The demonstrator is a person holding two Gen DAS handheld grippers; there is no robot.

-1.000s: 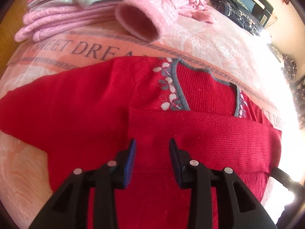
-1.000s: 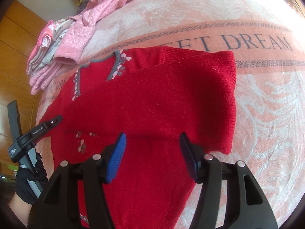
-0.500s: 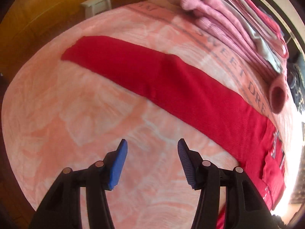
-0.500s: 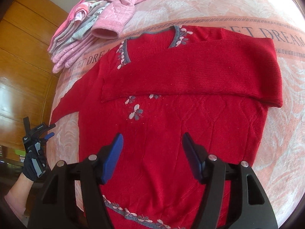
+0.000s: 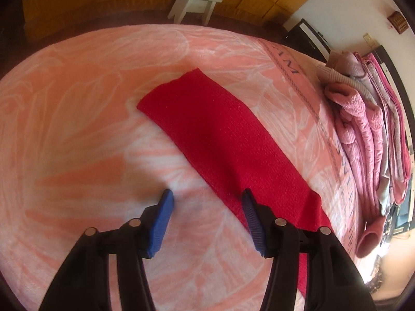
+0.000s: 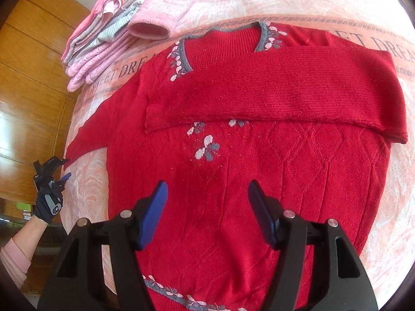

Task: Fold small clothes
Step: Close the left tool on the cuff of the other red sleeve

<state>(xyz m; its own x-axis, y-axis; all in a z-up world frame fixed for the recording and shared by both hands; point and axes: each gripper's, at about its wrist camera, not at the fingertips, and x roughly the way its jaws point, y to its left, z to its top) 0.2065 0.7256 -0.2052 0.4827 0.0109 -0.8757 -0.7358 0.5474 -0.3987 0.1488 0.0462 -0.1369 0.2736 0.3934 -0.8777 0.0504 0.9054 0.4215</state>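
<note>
In the right wrist view, at the far left edge, a person's hand in a black glove (image 6: pixel 48 204) holds the left gripper (image 6: pixel 58 167). It is seen small there, its tips close to the cuff of the outstretched sleeve (image 6: pixel 88 134), and whether they touch the cuff cannot be told from this view. The left wrist view shows it better: the left gripper (image 5: pixel 206 200) has its jaws wide apart and holds nothing. One blue pad is above the pink blanket (image 5: pixel 77 119), the other is above the edge of the same sleeve (image 5: pixel 220 140), which lies flat and straight on the blanket.

More to the right, the red sweater (image 6: pixel 259 194) lies spread on the blanket (image 6: pixel 389 207), front side up, with the grey neckline (image 6: pixel 186 59) toward the far side. The other sleeve (image 6: pixel 285 96) is folded across the chest and reaches from the right shoulder to near the left side of the body. Below it some white and grey knitted flowers (image 6: pixel 206 151) are visible (a row of them is also along the hem).

Above the sweater, at the upper left, a pile of pink and grey folded clothes (image 6: pixel 103 44) rests on the blanket, and a pink sleeve opening (image 6: pixel 147 29) lies just beside the neckline.

The right gripper (image 6: pixel 207 197) is over the lower middle of the sweater body, jaws wide open, empty.

In the left wrist view a white stool (image 5: pixel 194 4) stands on the floor beyond the bed.
</note>
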